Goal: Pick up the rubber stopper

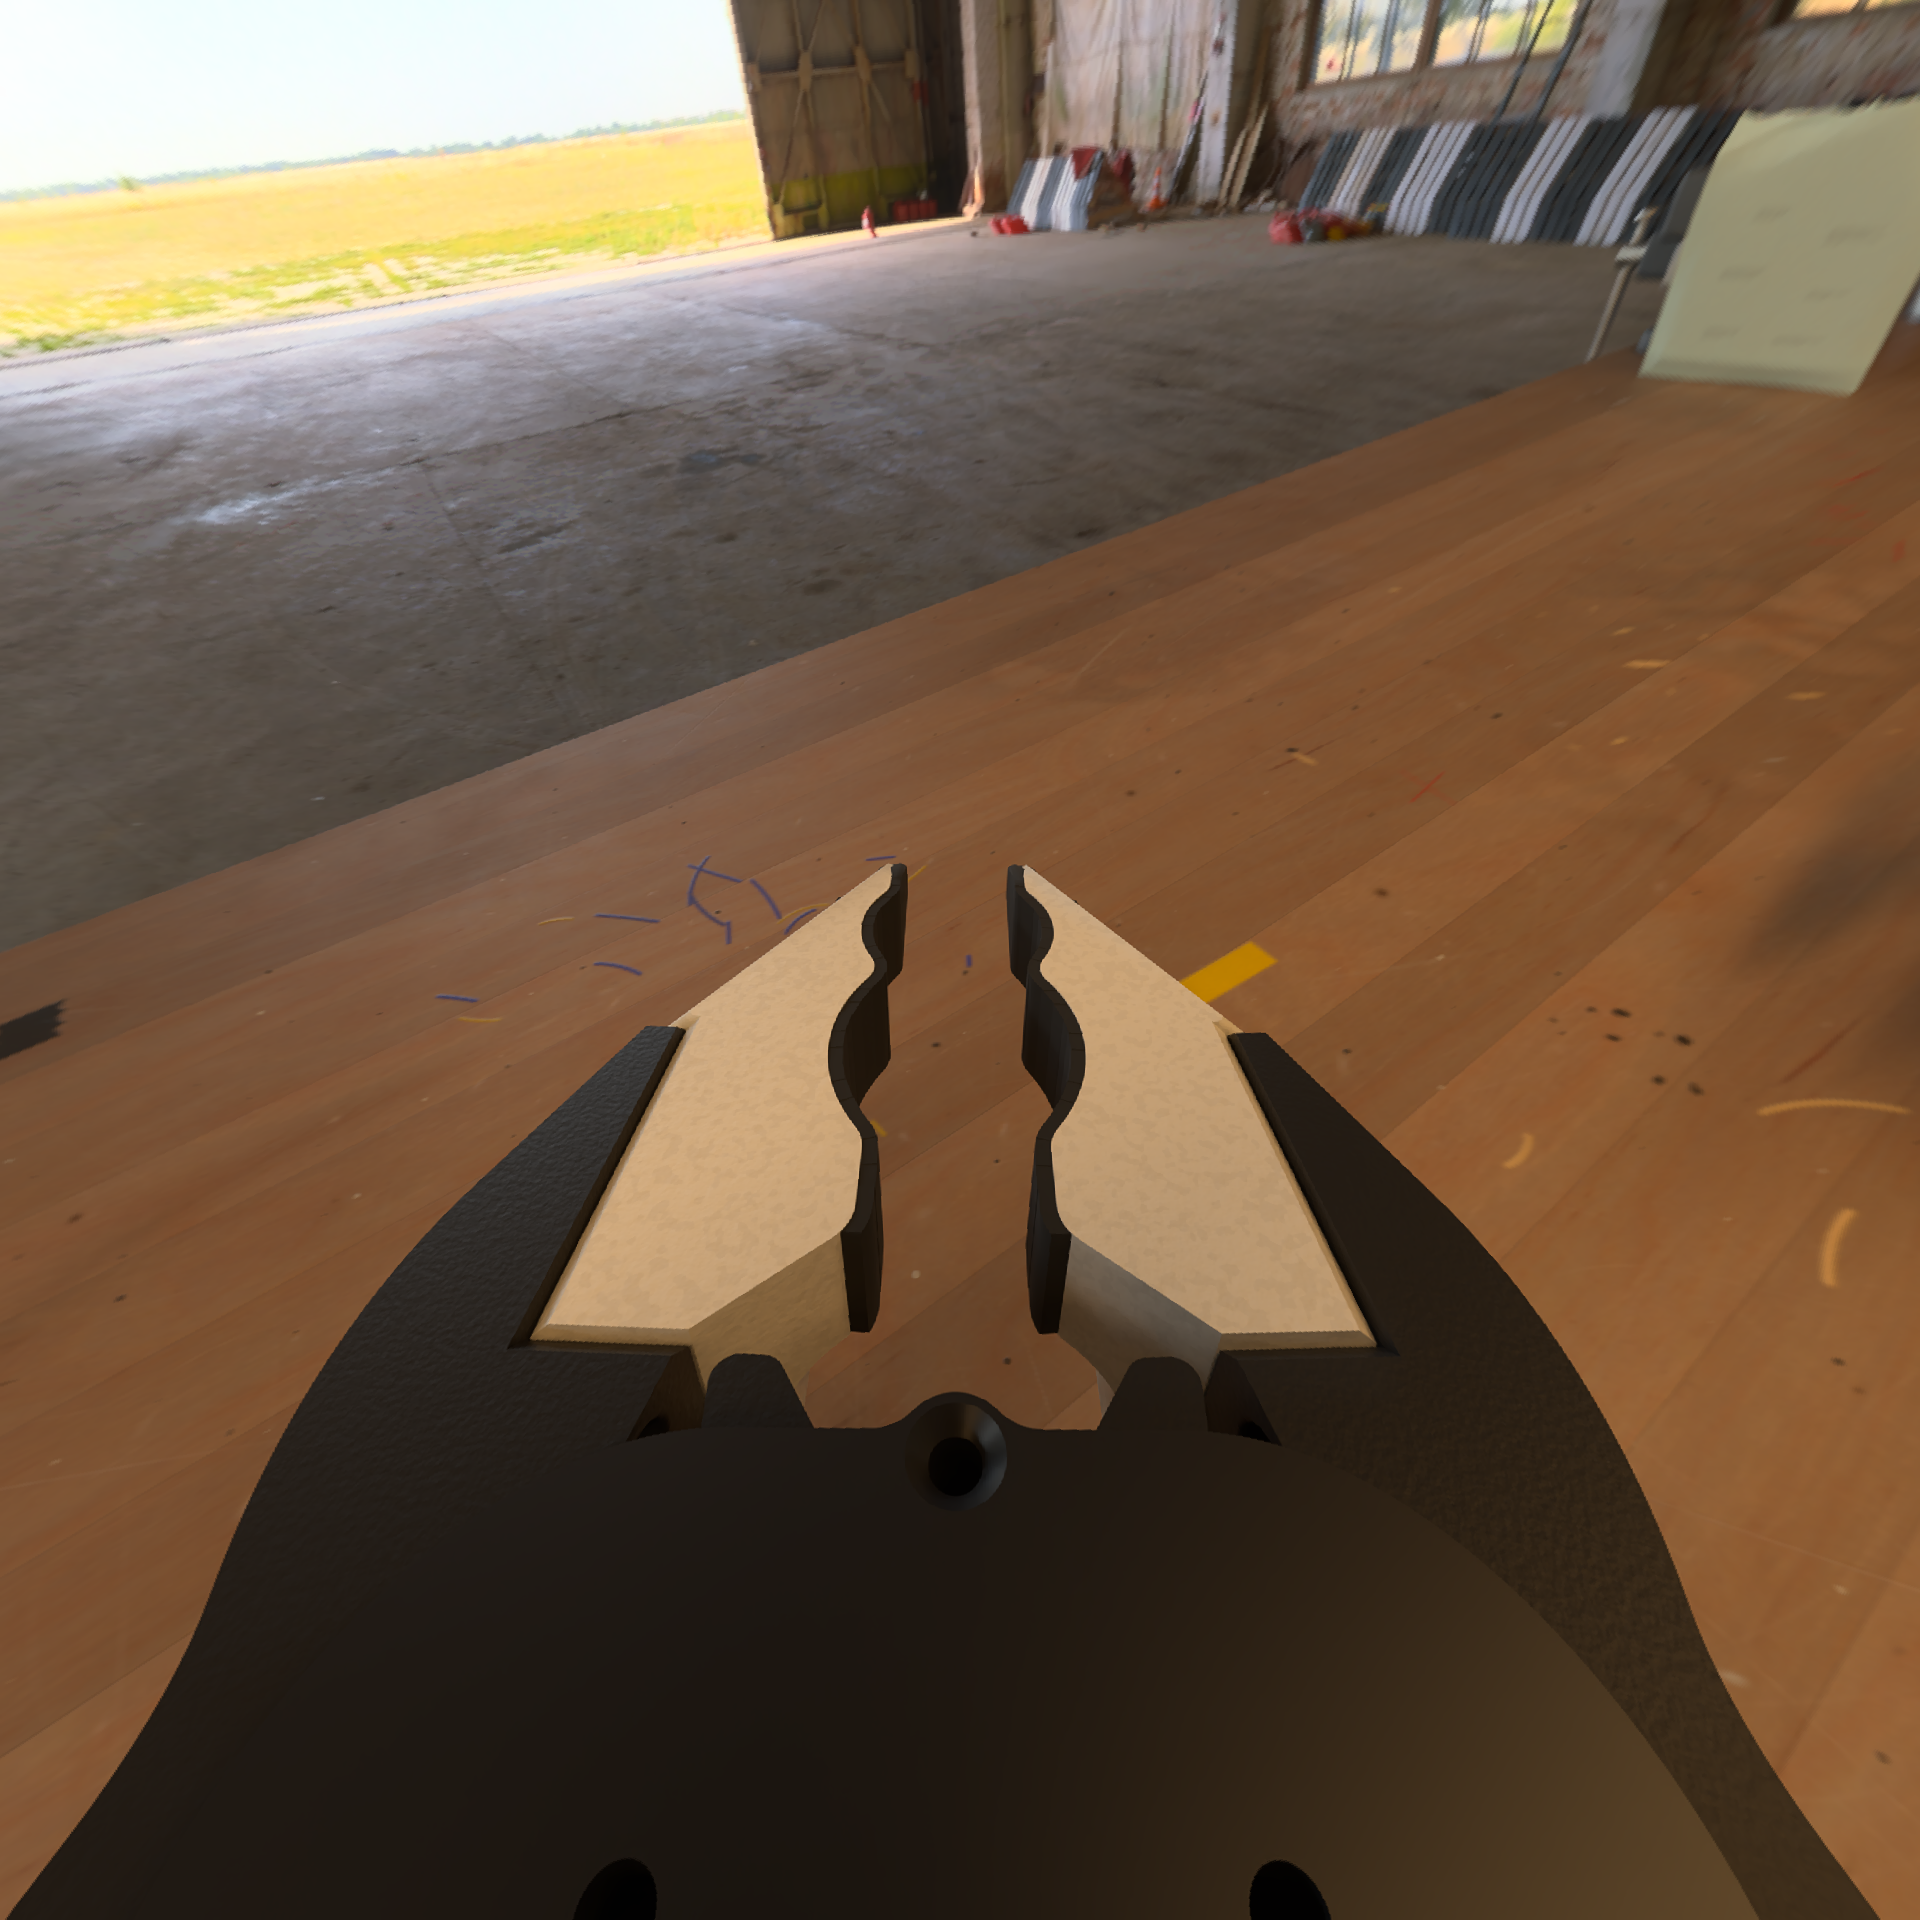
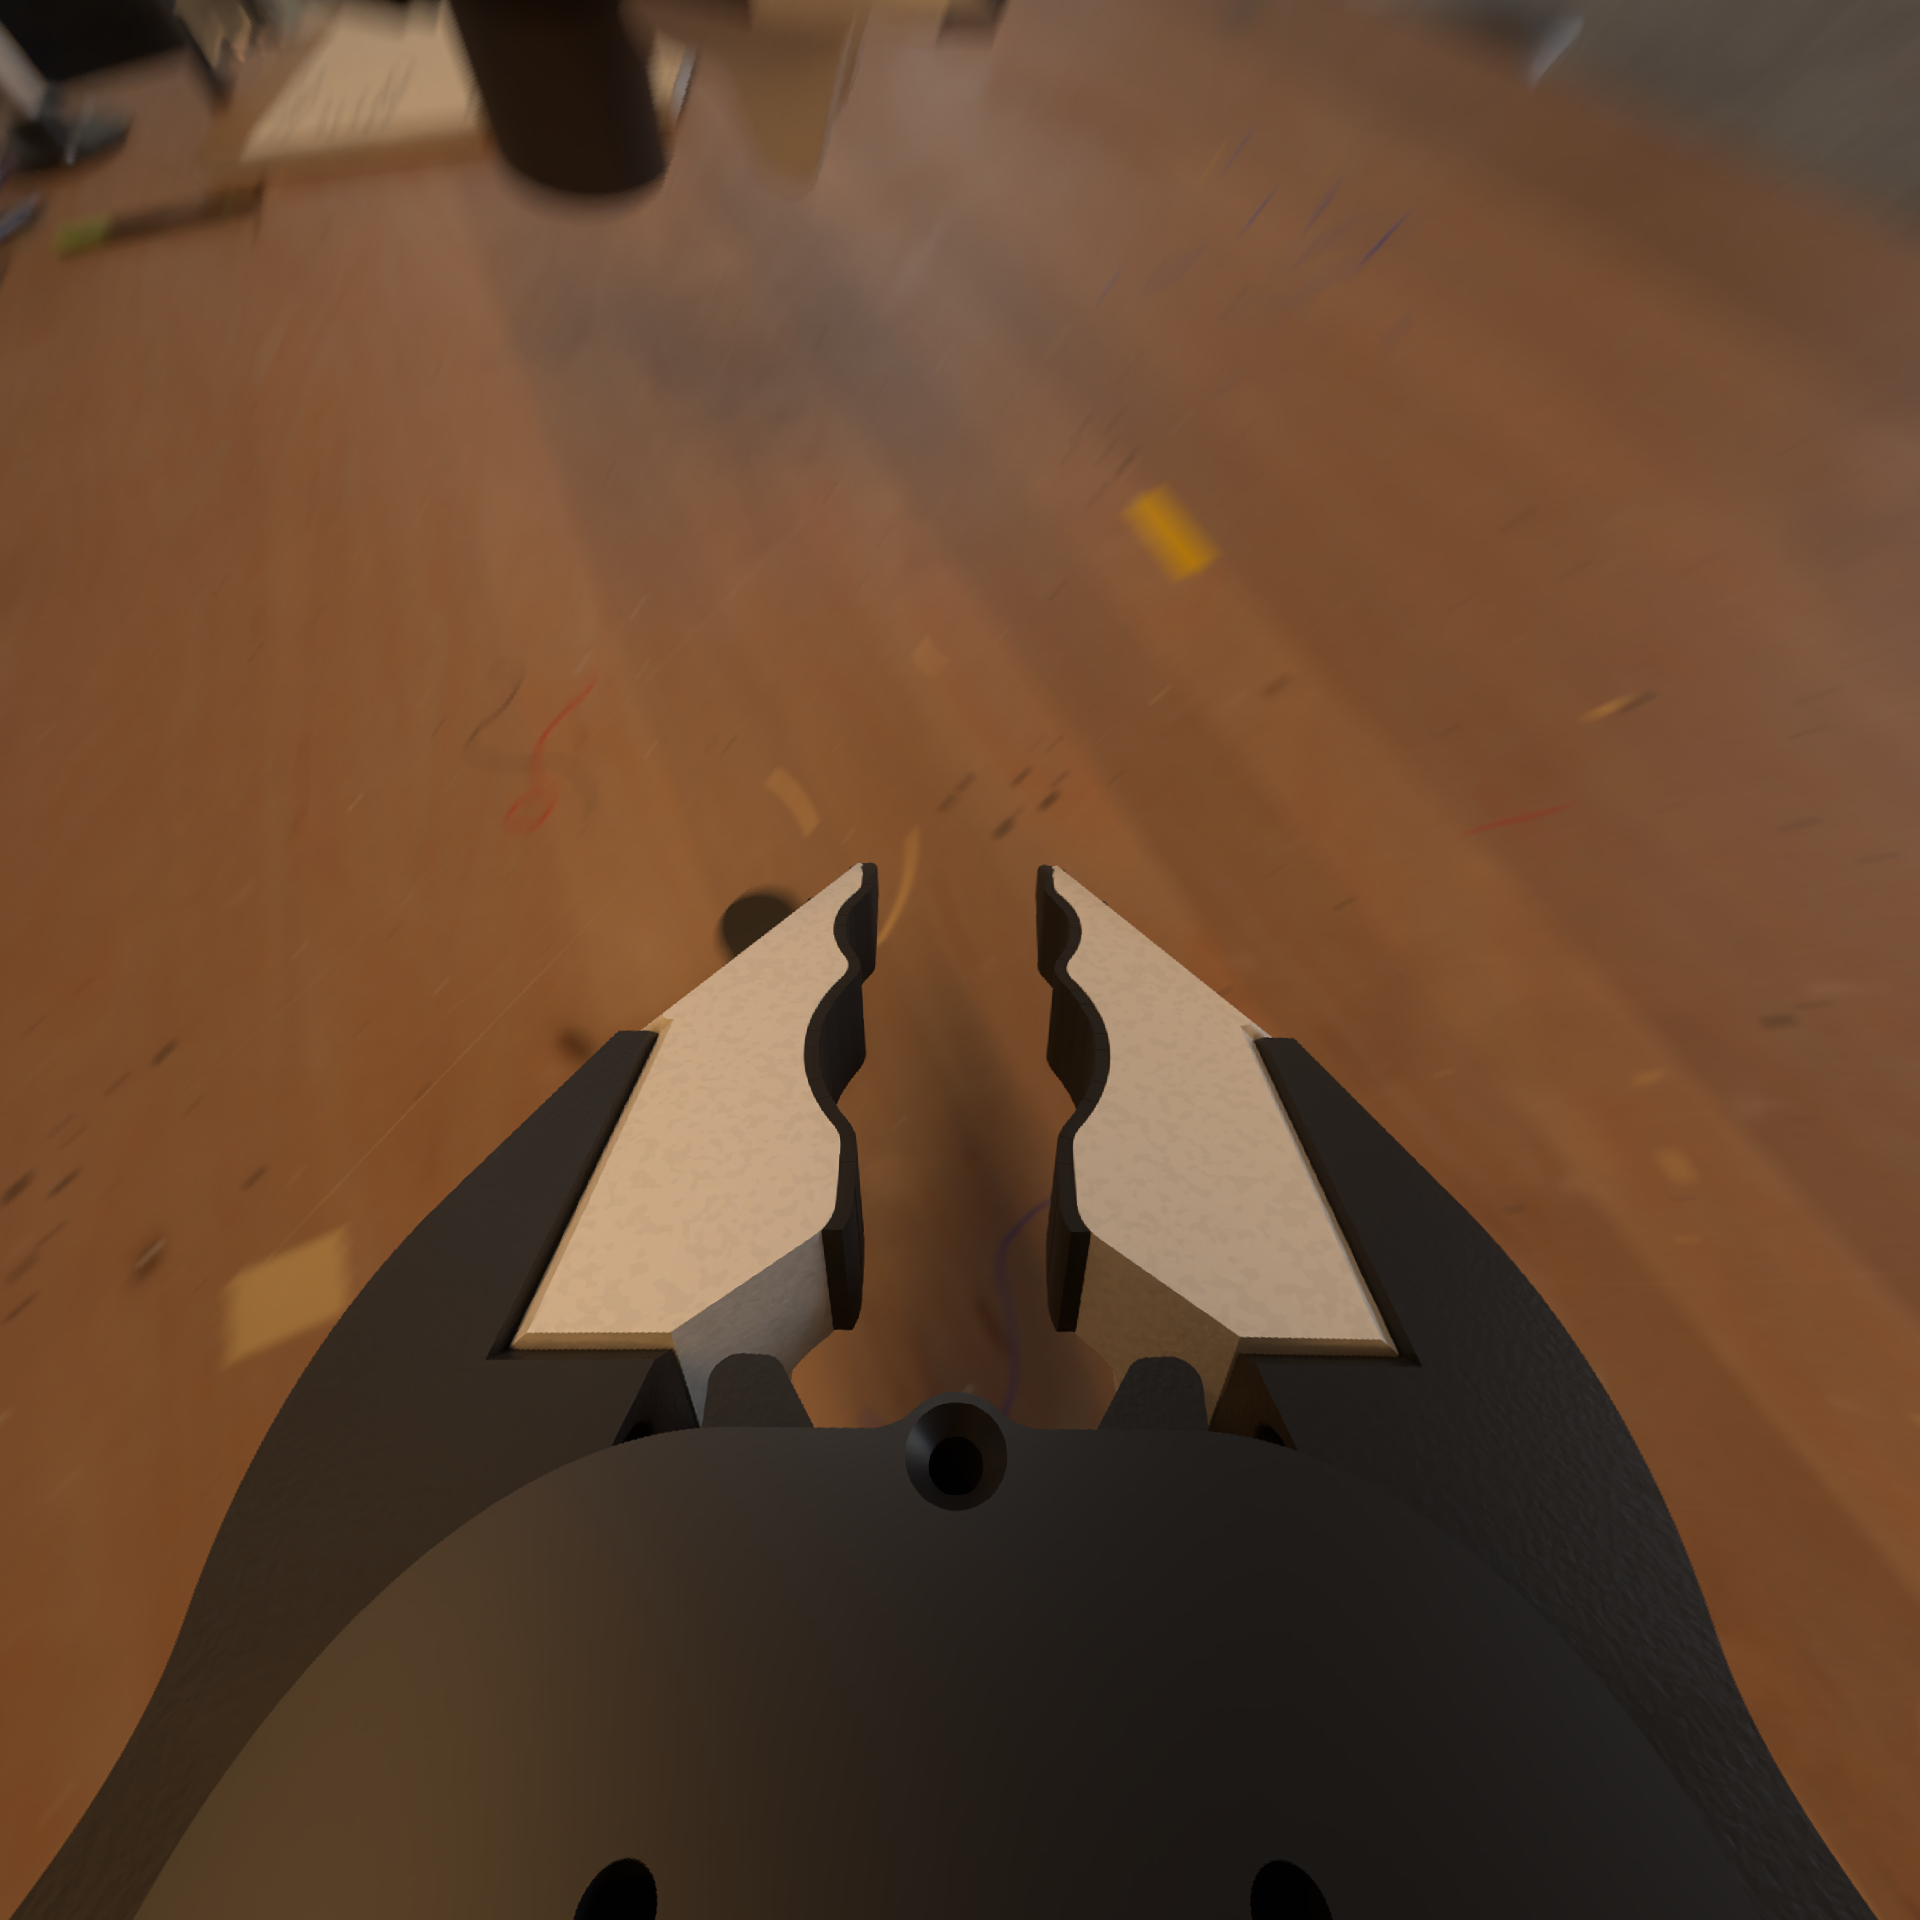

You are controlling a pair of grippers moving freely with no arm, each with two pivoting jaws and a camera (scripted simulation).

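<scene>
A small dark round object [image 2: 753, 916], seemingly the rubber stopper, lies on the wooden table [image 2: 312, 623] in the right wrist view. It sits just left of my right gripper's left fingertip, which partly hides it. My right gripper [image 2: 957, 873] is open and empty, low over the table; this view is motion-blurred. My left gripper [image 1: 957, 878] is open and empty above the wooden table [image 1: 1455, 831]. No stopper shows in the left wrist view.
The table's far edge [image 1: 727, 696] runs diagonally, with concrete floor beyond. A beige board [image 1: 1797, 249] leans at the far right. Yellow tape [image 1: 1226, 971] marks the table, also in the right wrist view [image 2: 1169, 532]. A blurred dark cylinder [image 2: 571, 94] and pale board [image 2: 364, 104] lie ahead.
</scene>
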